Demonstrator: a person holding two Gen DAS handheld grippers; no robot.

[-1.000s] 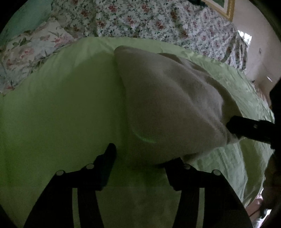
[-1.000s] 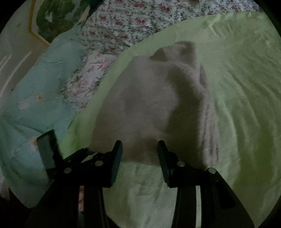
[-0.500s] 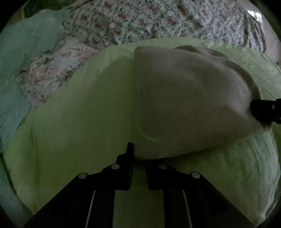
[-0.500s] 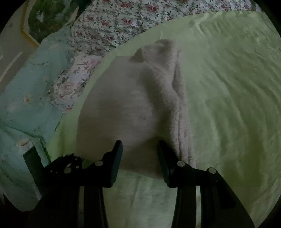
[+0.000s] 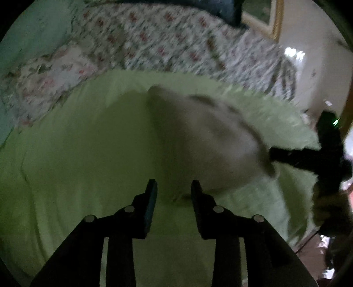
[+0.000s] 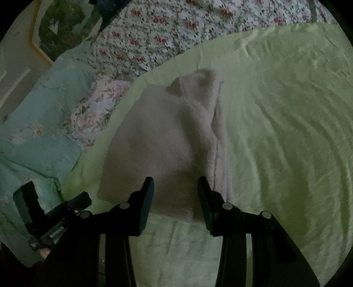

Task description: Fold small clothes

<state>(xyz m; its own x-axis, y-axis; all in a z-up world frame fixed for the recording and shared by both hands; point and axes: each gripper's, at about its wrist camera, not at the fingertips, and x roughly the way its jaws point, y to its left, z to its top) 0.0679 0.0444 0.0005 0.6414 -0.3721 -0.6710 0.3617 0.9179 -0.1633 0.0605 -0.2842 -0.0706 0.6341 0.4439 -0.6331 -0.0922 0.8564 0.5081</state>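
A pale grey fleecy garment (image 5: 198, 141) lies folded on a light green sheet (image 5: 88, 143). My left gripper (image 5: 174, 189) hovers at the garment's near edge; its jaws are opening and the pads do not press on the cloth. This view is motion-blurred. In the right wrist view the garment (image 6: 158, 143) shows a thick rolled fold along its right side. My right gripper (image 6: 175, 187) stands partly open astride the garment's near edge, with cloth lying between its fingers but not pinched. From the left wrist view the right gripper (image 5: 286, 155) reaches the garment's right end.
A floral quilt (image 6: 176, 33) and a teal pillow (image 6: 33, 132) lie beyond the green sheet (image 6: 286, 132). A framed picture (image 5: 273, 19) hangs on the wall. The bed's edge (image 5: 297, 220) drops off at the right of the left wrist view. The left tool's body (image 6: 53, 209) shows at lower left.
My left gripper stood wide, shut at the garment's near edge half a second ago, and now has its jaws apart again, lifted back from the cloth. The right gripper has barely moved.
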